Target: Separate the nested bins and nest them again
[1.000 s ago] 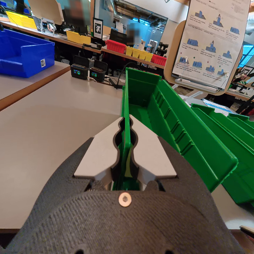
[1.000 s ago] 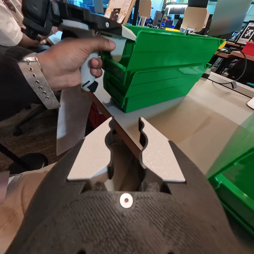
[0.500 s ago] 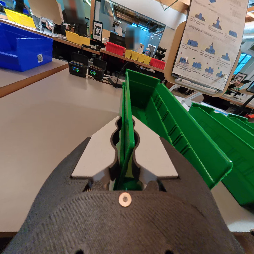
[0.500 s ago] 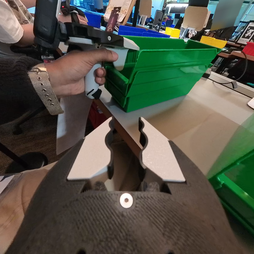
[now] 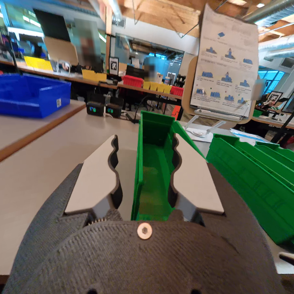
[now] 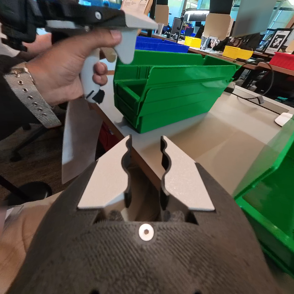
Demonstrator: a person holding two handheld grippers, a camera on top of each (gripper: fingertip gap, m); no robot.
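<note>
A stack of nested green bins (image 6: 175, 95) stands on the grey table (image 6: 222, 135) near its front edge. My left gripper (image 5: 144, 137) is open and empty, and hovers over the near end of the top bin (image 5: 151, 167), whose left wall runs between the fingers. A person's hand (image 6: 63, 71) holds it there. Another green bin (image 5: 246, 171) stands to the right; it also shows in the right wrist view (image 6: 270, 198). My right gripper (image 6: 146, 137) is open and empty, off the table's front edge, apart from both.
A blue bin (image 5: 31, 95) sits on the neighbouring table at left. Two black charging cases (image 5: 103, 109) and a cable (image 6: 254, 98) lie at the table's back. An instruction sheet on a stand (image 5: 222, 63) rises behind the bins. A small white device (image 6: 283, 118) lies at right.
My left gripper has opened and let go of the top green bin's wall, then risen a little. The bin now rests in the stack. My right gripper has stayed open and still.
</note>
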